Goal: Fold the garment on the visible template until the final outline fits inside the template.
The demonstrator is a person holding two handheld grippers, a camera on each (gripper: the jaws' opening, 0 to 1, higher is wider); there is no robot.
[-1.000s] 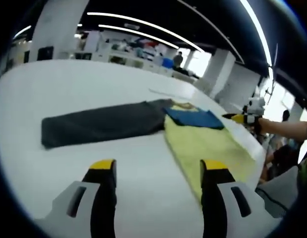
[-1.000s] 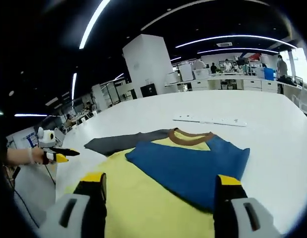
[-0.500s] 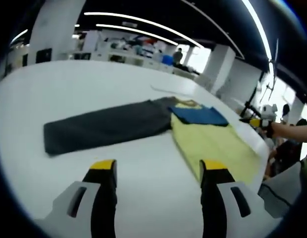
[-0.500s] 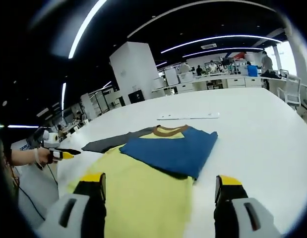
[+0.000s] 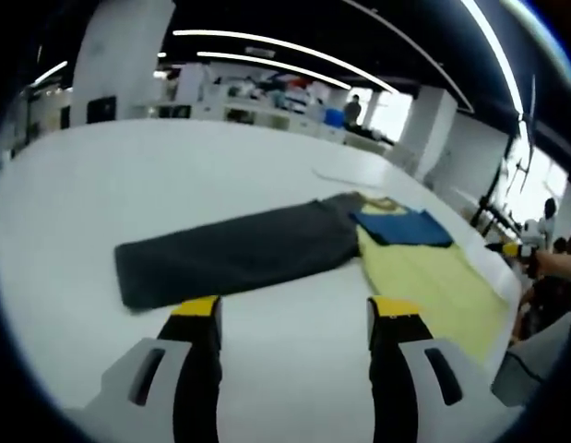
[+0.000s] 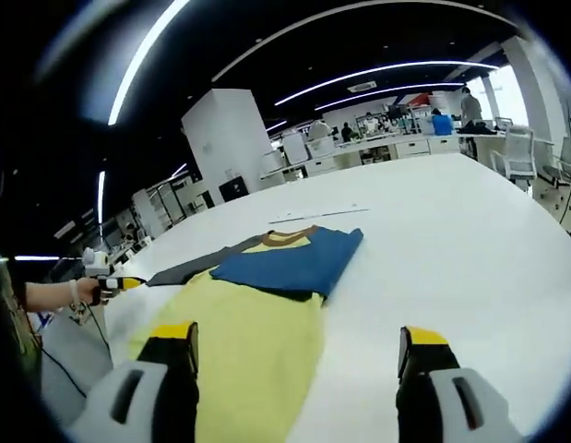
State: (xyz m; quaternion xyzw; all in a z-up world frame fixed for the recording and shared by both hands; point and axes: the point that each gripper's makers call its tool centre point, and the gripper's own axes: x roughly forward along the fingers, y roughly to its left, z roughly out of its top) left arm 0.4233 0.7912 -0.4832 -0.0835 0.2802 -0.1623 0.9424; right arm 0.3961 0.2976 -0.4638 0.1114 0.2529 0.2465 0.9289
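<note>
i have the left gripper (image 5: pixel 290 318) hovering above the white table (image 5: pixel 128 175), jaws spread wide and holding nothing. the yellow t-shirt (image 5: pixel 433 286) lies flat at about two o'clock from them, well apart, with its blue sleeve (image 5: pixel 400 226) folded across the upper part and the brown collar (image 5: pixel 382 203) at the far end. a dark grey cloth (image 5: pixel 239 254) stretches from eleven to one o'clock just beyond the jaw tips, its long axis running side to side in this view and its far end touching the shirt.

the right gripper (image 6: pixel 290 346) is also spread and empty. in the right gripper view the yellow t-shirt (image 6: pixel 248 346) starts between the jaws and runs up toward eleven o'clock, long axis roughly along the jaw line, the blue sleeve (image 6: pixel 290 263) crossing it at twelve. the other tool's yellow tip (image 6: pixel 119 284) sits at nine o'clock.

i judge the right gripper the nearer one to the shirt's hem; i cannot make out a template outline. a thin white strip (image 6: pixel 317 214) lies beyond the collar.
</note>
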